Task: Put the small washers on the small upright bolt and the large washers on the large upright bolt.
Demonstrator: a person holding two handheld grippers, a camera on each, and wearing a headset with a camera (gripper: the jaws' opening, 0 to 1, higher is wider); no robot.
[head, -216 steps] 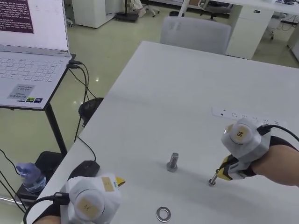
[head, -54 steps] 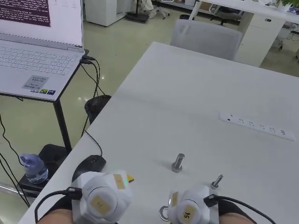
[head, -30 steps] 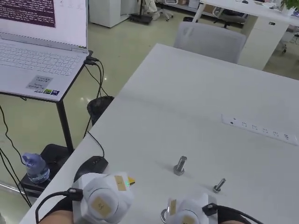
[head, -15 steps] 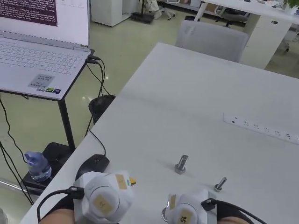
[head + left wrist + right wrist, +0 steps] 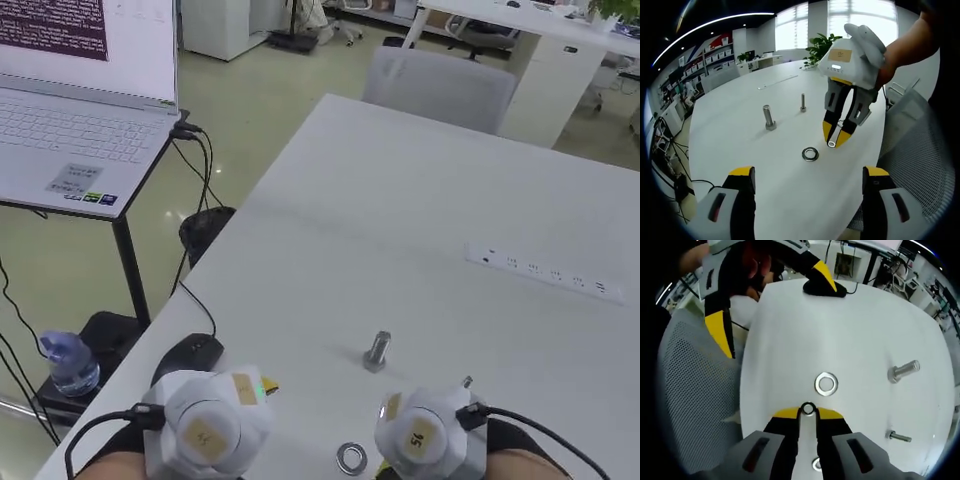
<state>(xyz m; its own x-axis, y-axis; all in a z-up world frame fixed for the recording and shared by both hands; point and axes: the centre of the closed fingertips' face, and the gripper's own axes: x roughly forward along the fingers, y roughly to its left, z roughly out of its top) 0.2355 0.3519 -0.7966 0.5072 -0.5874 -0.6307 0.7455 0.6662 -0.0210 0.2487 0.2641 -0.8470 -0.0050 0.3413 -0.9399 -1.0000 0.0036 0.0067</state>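
Near the edge of the surface closest to us, our right hand-held gripper [image 5: 835,138] is clamped on a small washer [image 5: 808,408]. Our left hand-held gripper [image 5: 808,174] has its jaws wide apart. A big washer [image 5: 351,458] lies flat on the surface by that same edge. Farther in from the edge, the big bolt [image 5: 377,351] and the small bolt [image 5: 803,102] stand up, a little apart.
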